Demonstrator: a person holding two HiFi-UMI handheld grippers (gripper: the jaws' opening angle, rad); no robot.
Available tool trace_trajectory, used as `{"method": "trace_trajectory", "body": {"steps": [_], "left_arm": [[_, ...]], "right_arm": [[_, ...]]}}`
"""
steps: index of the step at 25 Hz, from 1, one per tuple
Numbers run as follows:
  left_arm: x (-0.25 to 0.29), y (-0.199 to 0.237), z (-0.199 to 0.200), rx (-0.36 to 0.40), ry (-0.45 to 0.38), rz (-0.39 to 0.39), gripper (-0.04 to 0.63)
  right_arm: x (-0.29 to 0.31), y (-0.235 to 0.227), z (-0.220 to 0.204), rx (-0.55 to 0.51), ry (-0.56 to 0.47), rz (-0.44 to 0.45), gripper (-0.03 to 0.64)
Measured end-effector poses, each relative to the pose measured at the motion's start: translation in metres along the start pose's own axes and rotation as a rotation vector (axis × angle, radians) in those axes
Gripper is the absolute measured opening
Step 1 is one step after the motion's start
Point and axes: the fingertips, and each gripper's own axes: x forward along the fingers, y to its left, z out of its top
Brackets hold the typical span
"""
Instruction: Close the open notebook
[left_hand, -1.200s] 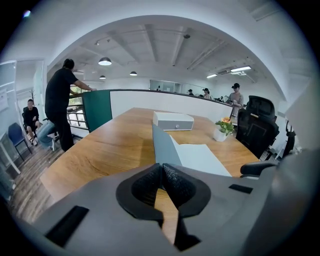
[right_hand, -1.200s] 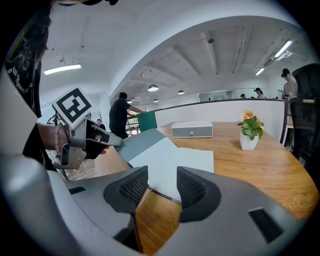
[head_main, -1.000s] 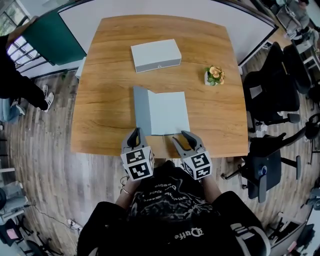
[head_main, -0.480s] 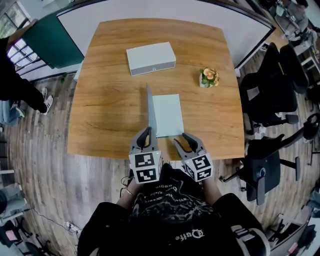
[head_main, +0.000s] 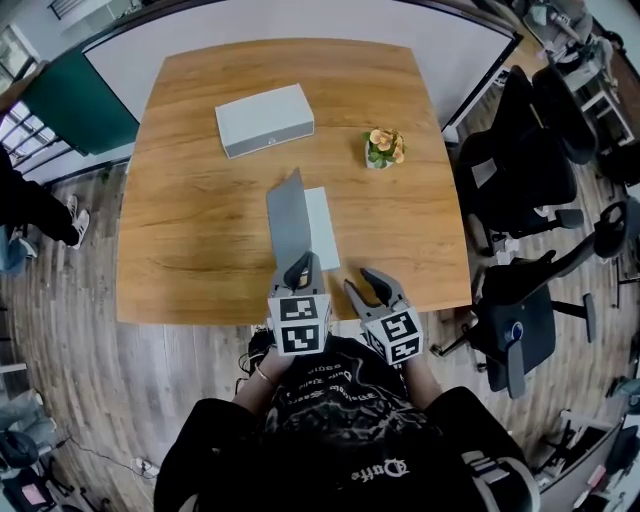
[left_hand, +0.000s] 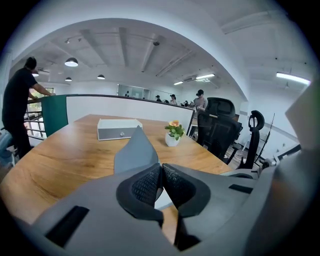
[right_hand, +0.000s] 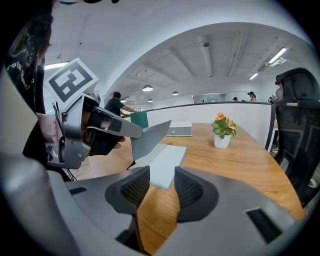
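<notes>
We begin at the left. The left gripper (head_main: 299, 266) has its jaws pressed together on the near edge of the grey cover (head_main: 288, 213) of the notebook (head_main: 322, 226). The notebook lies near the front edge of the wooden table (head_main: 190, 210), directly in front of us. The cover is lifted and leans to the right over the white pages, but it does not touch them yet.

We judge the notebook to be light, and its cover thin and somewhat flexible. It stays flat in the grip, but it may bend or slip out if it is pulled quickly. The surface looks smooth, so the good place to hold is this free edge, far from the spine, and the spine then works as the hinge. The pages lie flat and seem not to need holding.

To the right, the right gripper (head_main: 367, 284) hovers over the table edge, near the notebook's right corner. Its jaws are about half apart and have just been closing a little, with nothing between them.

One second ago the cover lay low on the left side of the pages. Half a second ago it stood upright, and now it has passed the upright. The left gripper has travelled to the right with it, nearer to the right gripper. The white box (head_main: 264, 119) and the potted plant (head_main: 383, 147) keep their places on the far side of the table.
</notes>
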Motion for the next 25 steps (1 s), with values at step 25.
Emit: {"method": "trace_trajectory", "body": {"steps": [25], "left_arm": [[0.103,-0.054,-0.083,0.150,0.390,-0.050,0.038]], "right_arm": [[-0.024,-0.039,-0.038,0.012,0.065,-0.039,0.161]]}}
